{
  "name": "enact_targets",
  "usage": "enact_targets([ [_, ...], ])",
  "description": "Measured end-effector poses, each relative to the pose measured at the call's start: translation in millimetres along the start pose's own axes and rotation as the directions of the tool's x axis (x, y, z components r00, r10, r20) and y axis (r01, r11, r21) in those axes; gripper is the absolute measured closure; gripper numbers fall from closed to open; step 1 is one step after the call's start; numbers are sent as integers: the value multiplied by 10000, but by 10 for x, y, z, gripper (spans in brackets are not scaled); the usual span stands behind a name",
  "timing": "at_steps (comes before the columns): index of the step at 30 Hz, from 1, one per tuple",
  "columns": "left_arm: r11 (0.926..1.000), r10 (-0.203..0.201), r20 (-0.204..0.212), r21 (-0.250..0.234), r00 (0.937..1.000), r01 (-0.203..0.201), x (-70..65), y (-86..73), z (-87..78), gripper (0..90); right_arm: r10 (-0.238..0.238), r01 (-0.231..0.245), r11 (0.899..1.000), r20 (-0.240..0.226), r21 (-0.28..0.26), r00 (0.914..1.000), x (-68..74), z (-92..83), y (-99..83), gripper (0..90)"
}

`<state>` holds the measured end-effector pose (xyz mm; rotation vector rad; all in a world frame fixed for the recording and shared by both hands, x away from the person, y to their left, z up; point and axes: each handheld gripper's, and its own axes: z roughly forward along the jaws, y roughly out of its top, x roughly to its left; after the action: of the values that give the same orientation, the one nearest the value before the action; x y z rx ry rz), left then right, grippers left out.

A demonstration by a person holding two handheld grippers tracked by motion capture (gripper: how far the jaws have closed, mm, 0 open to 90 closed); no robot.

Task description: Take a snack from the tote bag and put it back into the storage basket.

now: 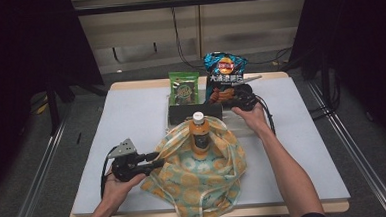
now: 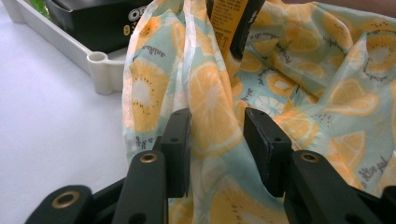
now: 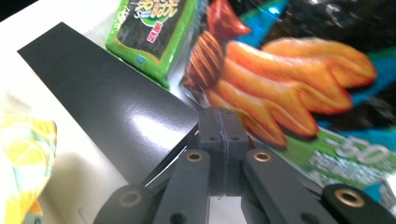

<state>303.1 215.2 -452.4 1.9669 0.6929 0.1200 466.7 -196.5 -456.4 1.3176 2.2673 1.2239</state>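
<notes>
Here I am packing snacks into the citrus-print bag (image 1: 199, 173) at the front of the desk (image 1: 131, 116), an orange bottle (image 1: 200, 135) standing in its mouth. My left gripper (image 2: 217, 133) holds the bag's rim between part-closed fingers; my right gripper (image 3: 219, 126), fingers pressed together and empty, hovers before the chip bag (image 3: 289, 93). Next, I judge, those fingers must open for it.
</notes>
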Motion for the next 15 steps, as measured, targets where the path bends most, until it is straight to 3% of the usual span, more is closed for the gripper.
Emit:
enact_targets([
  [9, 10000, -76, 40, -16, 10000, 77, 13, -11, 12, 623, 21, -21, 10000, -86, -58, 10000, -23, 47, 14, 900],
  [15, 10000, -39, -1, 5, 10000, 39, 21, -15, -1, 618, 20, -19, 9999, 30, -169, 10000, -41, -31, 1, 802],
])
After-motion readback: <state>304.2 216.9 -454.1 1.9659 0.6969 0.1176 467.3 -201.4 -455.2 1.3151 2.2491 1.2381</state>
